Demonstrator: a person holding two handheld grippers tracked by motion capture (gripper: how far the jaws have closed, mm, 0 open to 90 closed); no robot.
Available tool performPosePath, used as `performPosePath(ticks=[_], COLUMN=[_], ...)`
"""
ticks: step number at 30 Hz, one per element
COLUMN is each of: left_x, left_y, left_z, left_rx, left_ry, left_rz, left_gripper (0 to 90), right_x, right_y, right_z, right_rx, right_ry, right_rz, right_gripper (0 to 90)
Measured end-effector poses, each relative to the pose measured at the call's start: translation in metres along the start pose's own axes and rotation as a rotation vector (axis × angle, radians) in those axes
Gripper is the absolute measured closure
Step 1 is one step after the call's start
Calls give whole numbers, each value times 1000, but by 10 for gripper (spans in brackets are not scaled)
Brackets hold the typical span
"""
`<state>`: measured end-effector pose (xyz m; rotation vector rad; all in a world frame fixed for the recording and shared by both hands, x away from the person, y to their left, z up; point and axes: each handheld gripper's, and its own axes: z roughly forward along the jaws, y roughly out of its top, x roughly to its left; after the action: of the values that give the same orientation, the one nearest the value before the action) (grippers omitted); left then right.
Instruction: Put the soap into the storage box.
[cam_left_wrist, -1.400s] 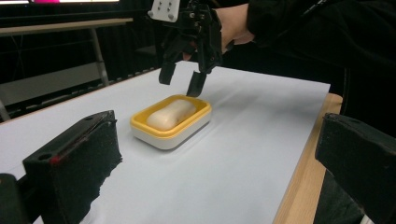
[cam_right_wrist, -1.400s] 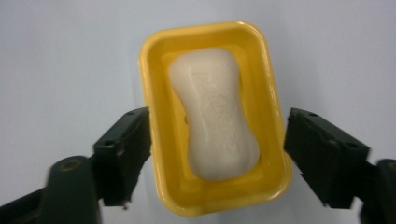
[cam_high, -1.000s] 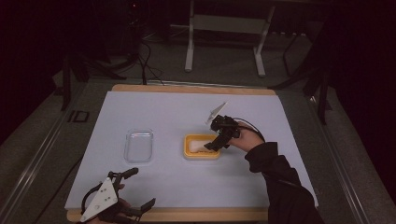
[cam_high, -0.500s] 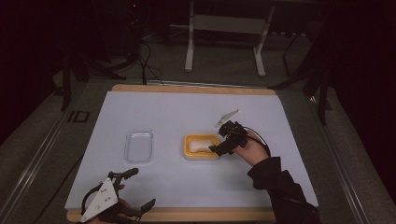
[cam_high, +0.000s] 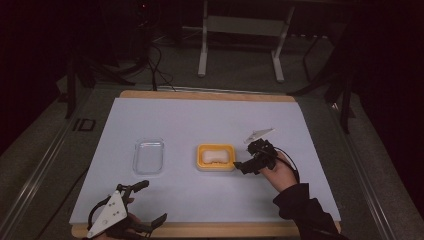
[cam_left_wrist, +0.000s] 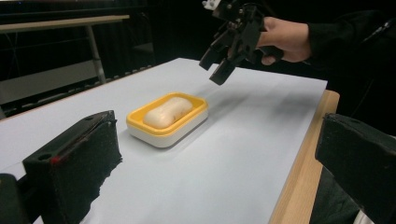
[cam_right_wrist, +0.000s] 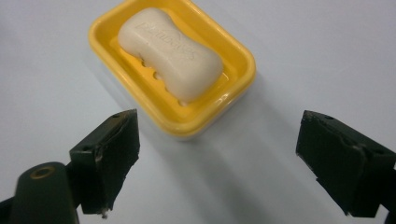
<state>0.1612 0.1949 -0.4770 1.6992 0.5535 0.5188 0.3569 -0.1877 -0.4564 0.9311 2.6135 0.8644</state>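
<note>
High view, reading from the left: the left hand-held gripper (cam_high: 141, 204) rests at the near left edge of the counter (cam_high: 310, 200), its jaws spread wide and holding nothing. Beyond it, a clear plastic lid (cam_high: 148, 155) lies flat on the pale sheet that covers the counter. Near the middle sits the yellow soap dish (cam_high: 216, 157), a rounded rectangle with a white base, and in it lies a cream bar of soap (cam_high: 215, 156), waisted in the middle and stamped with raised letters too soft to read. In the right gripper view the soap (cam_right_wrist: 169, 52) lies lengthwise in the dish (cam_right_wrist: 205, 114), over a few drain slots. Just right of the dish the right hand-held gripper (cam_high: 244, 165) hovers above the counter, tipped down toward the dish, jaws wide apart and empty; a dark sleeve (cam_high: 305, 212) runs back from it. A bare wooden strip edges the counter, near and far. The room around is dark, with a metal table frame (cam_high: 240, 45) and loose cables (cam_high: 157, 65) on the floor behind. Nothing stands between either gripper and the dish.
</note>
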Motion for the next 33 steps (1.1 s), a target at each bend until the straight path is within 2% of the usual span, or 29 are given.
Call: performPosePath(ticks=[4,7,12,14,16,21,23,26,30,33], left_x=[0,0,0,0,0,-1,-1,-1,-2,-2], left_y=[0,0,0,0,0,0,0,0,0,0], left_z=[1,1,1,1,2,2,2,3,3,2], left_rx=[1,3,8,10,11,14,16,20,23,23], left_ry=[1,-1,0,0,-1,-4,-5,-8,-12,-13], left_rz=[-2,-2,-2,-1,-2,0,0,2,2,0], left_gripper=[1,1,1,1,1,1,1,1,1,1], right_x=[3,7,12,14,16,17,18,20,22,21], right_y=[-8,-15,-27,-31,-35,-47,-53,-61,-70,-75], right_z=[-3,-6,-11,-11,-12,-18,-18,-17,-19,-24], right_rx=[4,-6,-26,-33,-41,-86,-84,-72,-82,-97], right_ry=[5,-23,-32,-61,-70,-85,-69,-82,-112,-116], right_rz=[8,22,49,49,52,78,100,101,108,137], right_gripper=[134,134,134,134,133,134,134,134,134,134])
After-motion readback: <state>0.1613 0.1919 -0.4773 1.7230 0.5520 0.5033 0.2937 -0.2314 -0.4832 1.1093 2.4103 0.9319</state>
